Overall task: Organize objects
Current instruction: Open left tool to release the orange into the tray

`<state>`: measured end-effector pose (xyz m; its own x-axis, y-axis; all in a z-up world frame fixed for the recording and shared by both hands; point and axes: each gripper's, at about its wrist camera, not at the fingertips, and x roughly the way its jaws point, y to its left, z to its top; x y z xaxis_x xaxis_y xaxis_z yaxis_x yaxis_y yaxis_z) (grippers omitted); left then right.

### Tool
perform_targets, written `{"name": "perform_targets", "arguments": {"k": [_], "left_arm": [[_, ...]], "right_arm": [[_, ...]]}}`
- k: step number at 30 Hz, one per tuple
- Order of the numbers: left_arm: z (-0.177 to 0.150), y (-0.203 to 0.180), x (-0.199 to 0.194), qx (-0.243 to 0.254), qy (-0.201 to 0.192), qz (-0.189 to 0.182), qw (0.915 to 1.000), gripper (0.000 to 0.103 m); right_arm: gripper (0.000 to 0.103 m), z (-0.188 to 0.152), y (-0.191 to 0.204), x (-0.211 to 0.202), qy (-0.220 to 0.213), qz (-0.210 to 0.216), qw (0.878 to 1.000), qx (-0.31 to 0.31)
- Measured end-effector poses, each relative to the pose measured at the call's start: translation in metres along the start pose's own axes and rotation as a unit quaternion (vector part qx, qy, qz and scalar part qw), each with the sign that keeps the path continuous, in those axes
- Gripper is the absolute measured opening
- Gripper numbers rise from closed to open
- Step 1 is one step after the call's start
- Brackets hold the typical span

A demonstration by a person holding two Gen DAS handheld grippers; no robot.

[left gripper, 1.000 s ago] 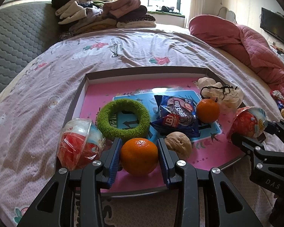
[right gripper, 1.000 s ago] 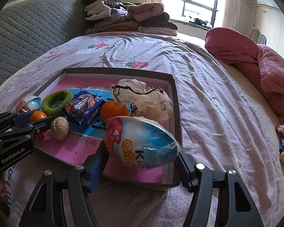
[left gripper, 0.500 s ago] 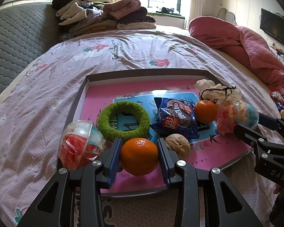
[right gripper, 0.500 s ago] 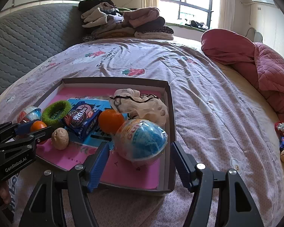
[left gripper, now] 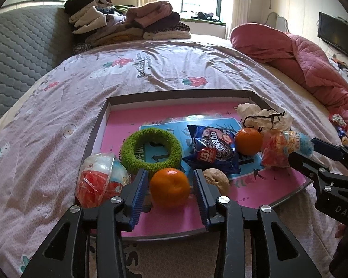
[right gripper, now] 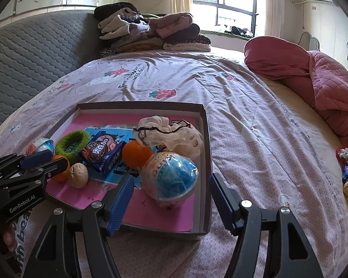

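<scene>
The orange [left gripper: 169, 187] sat on the pink floor of the shallow tray [left gripper: 97, 125], near its front edge, straight ahead of the left tongs [left gripper: 170, 193] and between their two blue pads. Those tongs had just been opening: a narrow gap showed on each side of the fruit, so the pads no longer pressed it and it rested on the tray by its own weight. Being round, it offered no long axis to line up with. Any retreat would, I judge, have to run straight back along the tongs' own line to avoid rolling it.

The wrapped toy egg [right gripper: 170, 180] lay on its side at the tray's right front corner, just ahead of the right tongs [right gripper: 171, 199], whose pads stood wide apart and clear of it. Its long axis ran roughly across the tongs' opening. The right hand was plainly the nearer to it, the left to the orange.

Just beside the orange lay a walnut [left gripper: 216, 180], a green knitted ring [left gripper: 152, 151], and another wrapped egg [left gripper: 99, 185] against the tray's left wall. Behind them were a blue biscuit packet [left gripper: 212, 151] with Chinese characters and a red badge I could not read surely, a second orange [left gripper: 248, 141] and a pale scrunchie [left gripper: 264, 118]. The tray rested on a bed [left gripper: 162, 69]. The left tongs' body read "GenRobot.AI"; the right's read "DAS".
</scene>
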<state>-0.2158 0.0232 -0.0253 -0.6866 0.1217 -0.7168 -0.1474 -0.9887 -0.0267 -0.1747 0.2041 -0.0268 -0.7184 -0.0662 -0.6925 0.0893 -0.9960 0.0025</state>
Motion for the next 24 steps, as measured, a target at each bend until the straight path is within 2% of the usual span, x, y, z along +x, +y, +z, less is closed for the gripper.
{"name": "perform_targets", "arguments": {"k": [6, 11, 13, 24], "left_arm": [[0.001, -0.001, -0.004, 0.001, -0.002, 0.001, 1.0000, 0.045], [0.002, 0.000, -0.007, -0.001, -0.005, 0.002, 1.0000, 0.051], [0.002, 0.000, -0.009, -0.002, -0.008, 0.005, 1.0000, 0.057], [0.005, 0.001, -0.019, -0.009, -0.017, 0.015, 0.9997, 0.064]], "right_arm": [[0.067, 0.000, 0.000, -0.003, -0.005, 0.002, 1.000, -0.001], [0.067, 0.001, 0.001, -0.006, -0.009, 0.005, 1.000, -0.001], [0.067, 0.002, 0.001, -0.007, -0.011, 0.005, 1.000, -0.001], [0.067, 0.007, 0.005, -0.020, -0.032, 0.010, 0.999, 0.001]]}}
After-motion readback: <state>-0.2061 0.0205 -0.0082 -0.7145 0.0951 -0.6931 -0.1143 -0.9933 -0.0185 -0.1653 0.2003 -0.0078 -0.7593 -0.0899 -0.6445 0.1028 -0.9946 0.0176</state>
